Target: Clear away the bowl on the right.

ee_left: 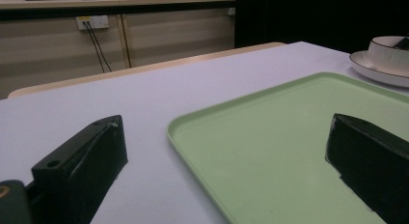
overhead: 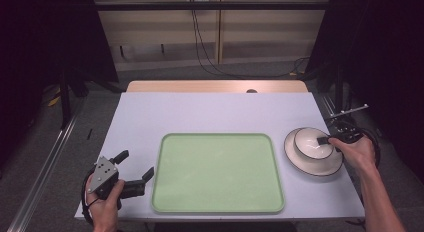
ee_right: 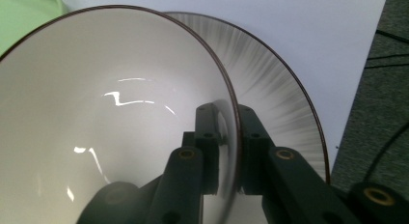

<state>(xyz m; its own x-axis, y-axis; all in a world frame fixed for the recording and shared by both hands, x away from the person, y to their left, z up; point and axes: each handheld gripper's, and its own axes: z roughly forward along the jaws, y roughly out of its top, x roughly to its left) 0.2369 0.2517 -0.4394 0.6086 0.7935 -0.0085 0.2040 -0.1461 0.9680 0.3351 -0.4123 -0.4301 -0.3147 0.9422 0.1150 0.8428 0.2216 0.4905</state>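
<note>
A pale green rectangular plastic tray (overhead: 217, 173) lies flat on the white tabletop (overhead: 200, 112), just beside the fingers of the left gripper (overhead: 135, 164). Seen along those fingers, its near corner sits between them. Black cables (overhead: 200, 47) hang against the beige wall panel (overhead: 160, 37), far beyond them.

the bowl (ee_right: 111, 113) runs off the left and bottom edges of the right gripper view, and it covers most of the plate (ee_right: 275, 89) beneath it, so only a crescent of the plate shows. in the left gripper view the tray (ee_left: 270, 151) is cut off at the right and bottom, and the bowl and plate are clipped by the right edge. in the high view the right gripper (overhead: 327, 140) is mostly hidden under the right hand (overhead: 357, 152), and both forearms leave at the bottom edge.
</note>
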